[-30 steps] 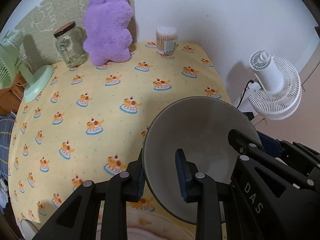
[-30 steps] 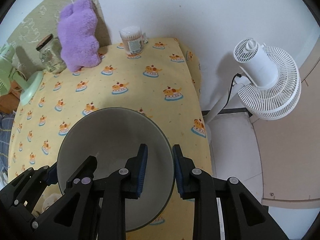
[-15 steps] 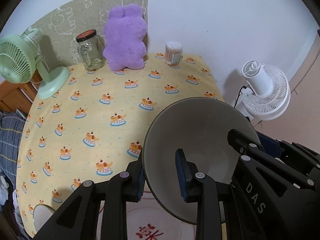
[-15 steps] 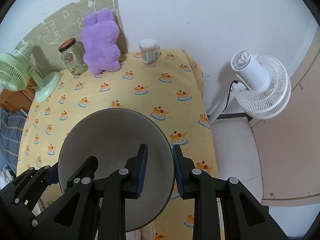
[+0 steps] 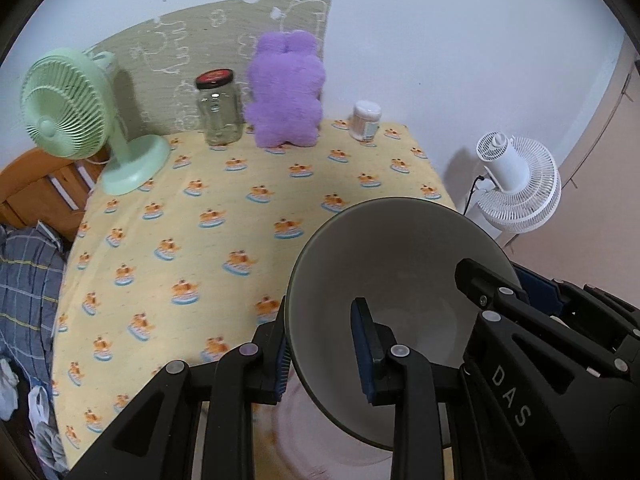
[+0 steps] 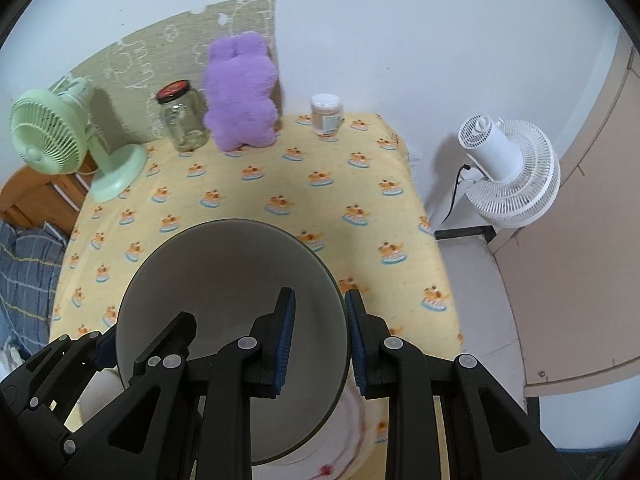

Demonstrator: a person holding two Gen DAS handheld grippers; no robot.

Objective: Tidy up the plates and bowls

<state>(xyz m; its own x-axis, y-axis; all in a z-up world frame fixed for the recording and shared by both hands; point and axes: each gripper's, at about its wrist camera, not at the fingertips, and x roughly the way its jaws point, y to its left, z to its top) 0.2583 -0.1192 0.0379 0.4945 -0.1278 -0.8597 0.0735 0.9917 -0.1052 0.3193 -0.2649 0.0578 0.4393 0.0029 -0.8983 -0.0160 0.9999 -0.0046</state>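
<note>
Yellow cake-print tablecloth [image 5: 240,208]; both tongs [image 5: 320,344] [image 6: 320,336] clamp grey bowl [image 5: 400,264] rim; "DAS" on right tongs.

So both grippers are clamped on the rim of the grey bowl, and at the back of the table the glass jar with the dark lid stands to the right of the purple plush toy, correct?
Not quite. The glass jar stands to the left of the purple plush toy, between it and the green fan, as the right wrist view shows. The rest holds: the left gripper and right gripper each clamp the grey bowl by its rim.

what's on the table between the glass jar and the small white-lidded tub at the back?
The purple plush toy stands between the jar and the tub; both wrist views show it.
</note>
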